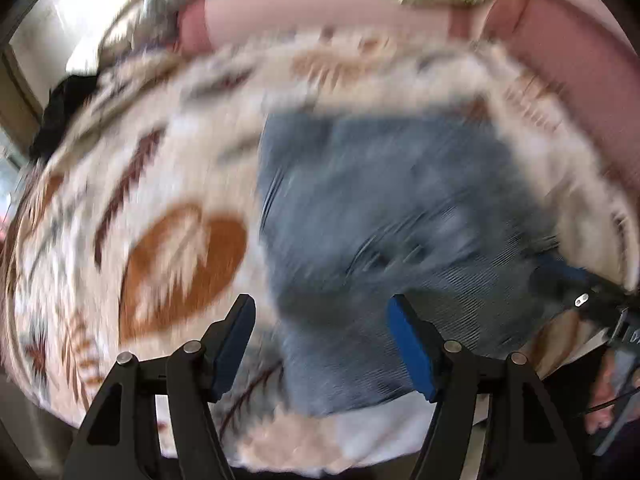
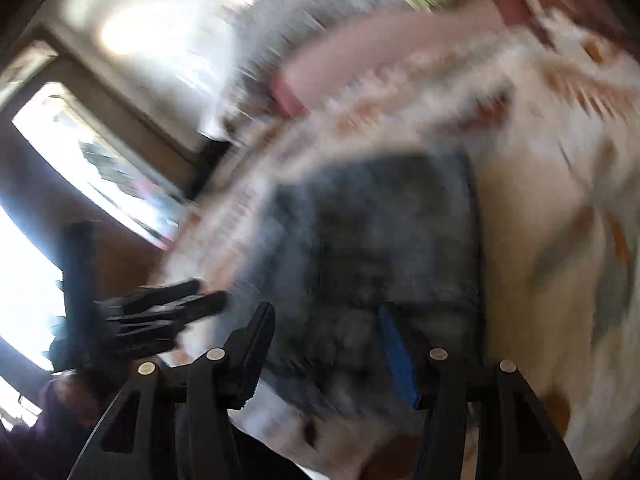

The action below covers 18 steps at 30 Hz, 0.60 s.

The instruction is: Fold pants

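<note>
Pants beyond both open tongs

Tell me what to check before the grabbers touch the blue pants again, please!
1. Left gripper jaws apart, nothing between them: ok.
2. Right gripper jaws apart, nothing between them: ok.
3. Pants lying on the patterned blanket, in a compact folded shape: ok.
4. Pants edges lined up neatly: cannot tell, both pictures are blurred.
5. Grippers clear of each other: ok, the right one shows apart at the left view's edge.
6. Sharp view for aiming: not ok.
</note>
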### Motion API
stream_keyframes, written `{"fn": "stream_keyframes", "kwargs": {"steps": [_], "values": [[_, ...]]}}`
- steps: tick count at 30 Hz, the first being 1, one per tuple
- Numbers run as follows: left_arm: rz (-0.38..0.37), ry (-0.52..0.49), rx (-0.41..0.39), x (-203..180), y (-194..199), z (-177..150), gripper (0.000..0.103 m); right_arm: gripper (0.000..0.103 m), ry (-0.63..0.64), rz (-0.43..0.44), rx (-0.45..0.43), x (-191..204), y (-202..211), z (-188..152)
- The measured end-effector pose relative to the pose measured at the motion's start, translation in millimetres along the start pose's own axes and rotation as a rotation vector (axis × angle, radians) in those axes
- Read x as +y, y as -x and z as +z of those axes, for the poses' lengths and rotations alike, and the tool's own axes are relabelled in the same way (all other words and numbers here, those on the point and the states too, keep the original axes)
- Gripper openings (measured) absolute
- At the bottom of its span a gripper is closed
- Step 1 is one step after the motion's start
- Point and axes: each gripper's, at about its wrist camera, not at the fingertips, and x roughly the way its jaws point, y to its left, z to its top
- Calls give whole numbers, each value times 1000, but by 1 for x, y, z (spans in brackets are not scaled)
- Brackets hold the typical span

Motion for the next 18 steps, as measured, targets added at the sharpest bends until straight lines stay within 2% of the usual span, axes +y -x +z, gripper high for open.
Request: {"fn": "stream_keyframes", "kwargs": {"steps": [1,2,3,6,9,11,13,18], "values": [[-22,22,63,6,-18,-6,73,58,-23,-9,9,-6,-5,-6],[-51,55,52,13,-23,-8,77,58,-27,-3,-10,-7,-3,-8],[-55,94,46,21,-26,-9,91,57,-21,-14,-5,-5,-3,-9],[-73,127,69,27,-27,-6,93,58,29,-53,-24,1,-5,-13],[-83,148,45,32,-13,-8,91,58,13,-49,-48,4,5,-17],[-84,166,11,38,3,-13,91,61,-49,9,-82,-4,22,-21],[-66,160,-50,42,25,-18,91,61,-70,29,-117,-7,37,-26],[44,132,-232,44,84,-32,91,68,42,-77,-198,19,78,-36]]}}
